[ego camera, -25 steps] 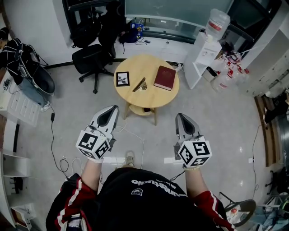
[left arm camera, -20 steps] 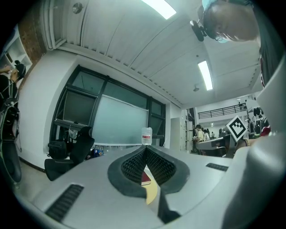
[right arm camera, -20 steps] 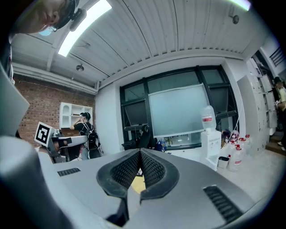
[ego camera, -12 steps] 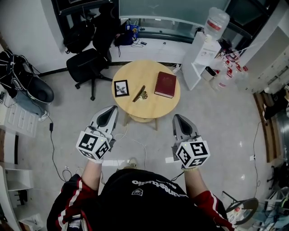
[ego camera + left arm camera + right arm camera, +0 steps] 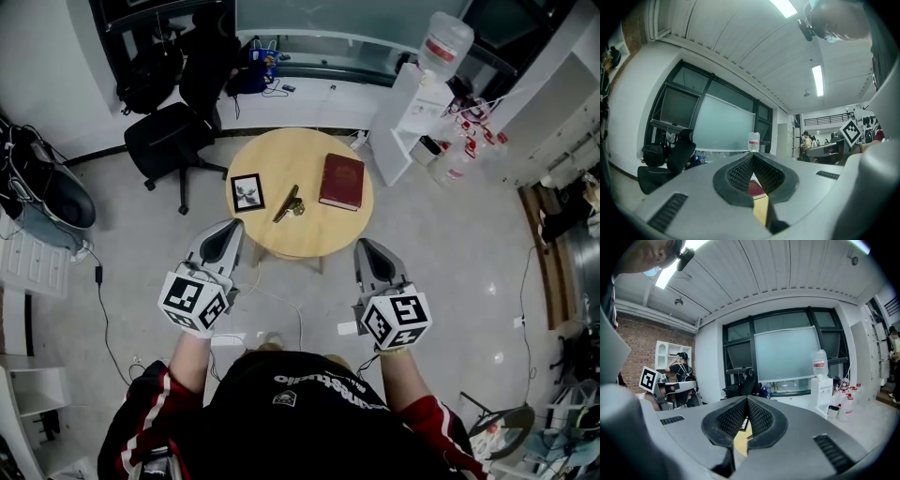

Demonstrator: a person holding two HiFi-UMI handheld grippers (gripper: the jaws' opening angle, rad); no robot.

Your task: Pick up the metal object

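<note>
Currently the left tool (image 5: 234, 227) and right tool (image 5: 365, 246) are pressed together and empty, aimed at the tabletop (image 5: 309, 236), likely approaching. The metal object (image 5: 289, 202) lies mid-table, between the picture frame (image 5: 247, 191) and the red book (image 5: 341, 181).

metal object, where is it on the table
In the head view, the metal object lies near the middle of the round table, between the photo frame on its left and the red book on its right.

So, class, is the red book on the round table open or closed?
Closed. The red book lies flat on the round table with only its cover showing and no pages spread.
</note>
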